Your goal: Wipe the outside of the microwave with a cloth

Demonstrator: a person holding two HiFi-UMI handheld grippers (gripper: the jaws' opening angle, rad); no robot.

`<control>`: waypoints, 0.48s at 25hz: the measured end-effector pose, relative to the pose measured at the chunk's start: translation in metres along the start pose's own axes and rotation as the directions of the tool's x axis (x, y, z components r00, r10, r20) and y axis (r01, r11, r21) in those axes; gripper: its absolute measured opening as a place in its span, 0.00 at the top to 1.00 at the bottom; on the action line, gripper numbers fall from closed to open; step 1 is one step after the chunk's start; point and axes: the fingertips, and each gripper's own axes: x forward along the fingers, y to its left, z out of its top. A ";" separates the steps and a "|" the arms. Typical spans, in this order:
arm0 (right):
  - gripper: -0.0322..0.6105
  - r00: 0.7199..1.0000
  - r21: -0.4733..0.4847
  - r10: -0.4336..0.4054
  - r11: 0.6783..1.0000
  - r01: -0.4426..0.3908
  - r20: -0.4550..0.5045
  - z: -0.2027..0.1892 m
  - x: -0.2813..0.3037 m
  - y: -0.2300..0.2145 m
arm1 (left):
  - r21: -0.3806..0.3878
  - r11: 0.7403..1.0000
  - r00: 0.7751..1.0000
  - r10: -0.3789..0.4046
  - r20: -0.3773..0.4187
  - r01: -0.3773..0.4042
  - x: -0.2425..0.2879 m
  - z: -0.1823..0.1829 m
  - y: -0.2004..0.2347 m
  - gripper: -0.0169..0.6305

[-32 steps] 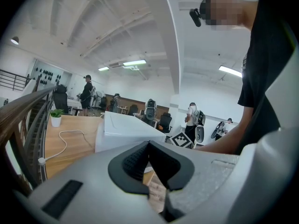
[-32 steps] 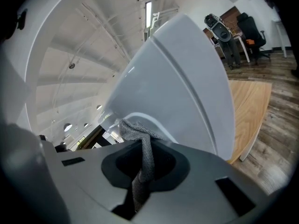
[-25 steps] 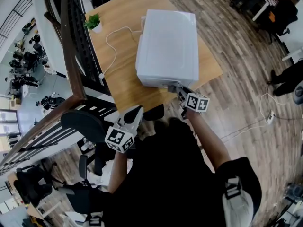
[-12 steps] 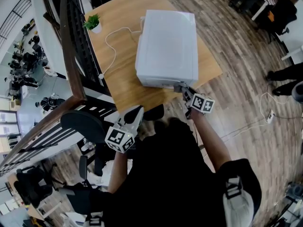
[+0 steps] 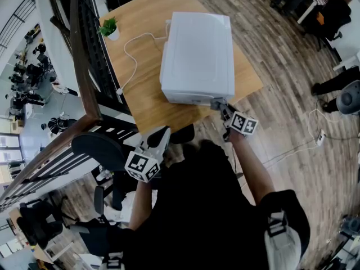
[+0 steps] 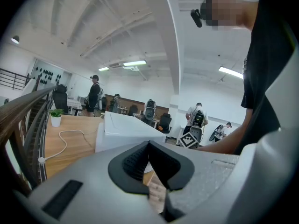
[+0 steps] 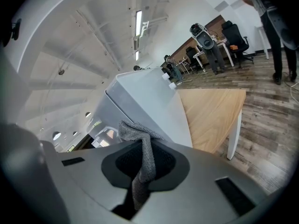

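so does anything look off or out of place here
Nothing stands out. The microwave sits flat on the table, with a white cord trailing loosely beside the upright plant. The right gripper pinches a grey cloth by the microwave's front corner.

An open-plan office/lab space is indicated: black swivel office chairs (image 7: pixel 232 34) are seen on a brown wood-plank floor (image 5: pixel 281 55), w/ long ceiling strip lights (image 7: pixel 139 18), a light wooden table (image 5: pixel 140 16), a dark stair railing (image 5: pixel 79 66) & standing people (image 6: pixel 95 94) in the bkgd
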 end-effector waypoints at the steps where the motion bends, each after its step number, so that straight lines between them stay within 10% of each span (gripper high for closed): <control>1: 0.92 1.000 0.002 -0.002 1.000 0.002 0.000 0.000 0.000 0.000 | -0.001 1.000 1.000 0.001 0.000 -0.001 -0.001 0.000 0.000 0.97; 12: 0.92 1.000 0.004 -0.017 1.000 0.017 0.001 -0.003 0.003 -0.008 | -0.007 1.000 1.000 0.015 0.001 -0.015 -0.008 -0.001 0.001 0.97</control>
